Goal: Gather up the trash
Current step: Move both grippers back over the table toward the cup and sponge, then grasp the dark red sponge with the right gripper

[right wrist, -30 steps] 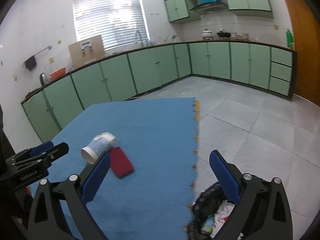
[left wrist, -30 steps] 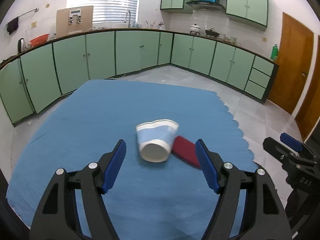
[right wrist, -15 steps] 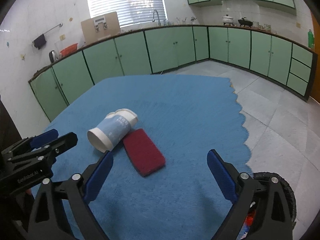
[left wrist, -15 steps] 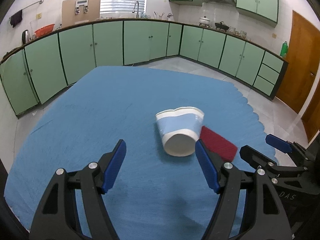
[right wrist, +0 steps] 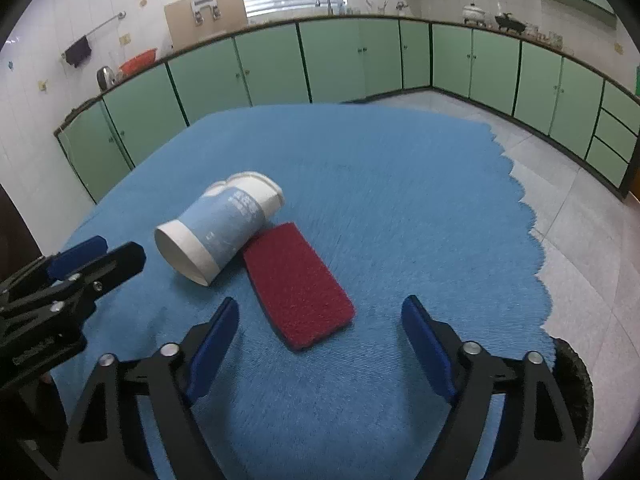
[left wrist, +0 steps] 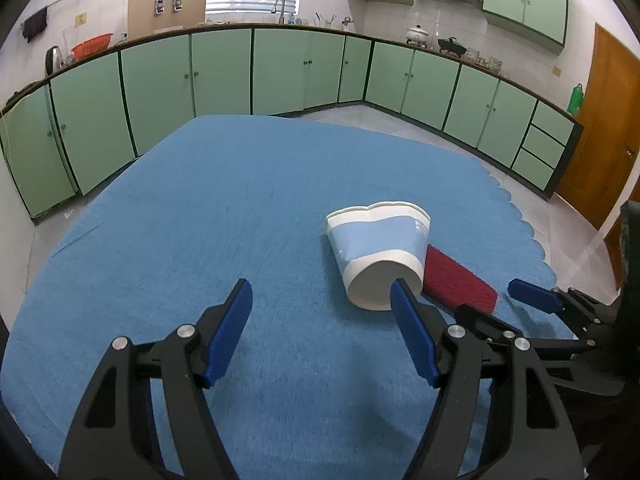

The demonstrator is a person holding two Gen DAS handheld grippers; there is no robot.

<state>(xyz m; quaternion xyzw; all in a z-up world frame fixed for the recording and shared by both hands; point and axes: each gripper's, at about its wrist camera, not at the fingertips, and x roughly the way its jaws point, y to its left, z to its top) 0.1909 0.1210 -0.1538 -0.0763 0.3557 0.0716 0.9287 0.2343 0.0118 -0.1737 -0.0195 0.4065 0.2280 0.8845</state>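
Paper cup and red pad on the blue cloth, both grippers spread wide and empty.

The left gripper has its jaws apart; the tipped cup lies right of centre, at its right fingertip. Right of it, touching, lies the red pad, ahead of the right gripper, whose jaws are apart. The blue cloth fills mid-frame, green cabinets above.

A paper cup lies on its side at frame centre-left, touching a red pad just above the right gripper's spread jaws.
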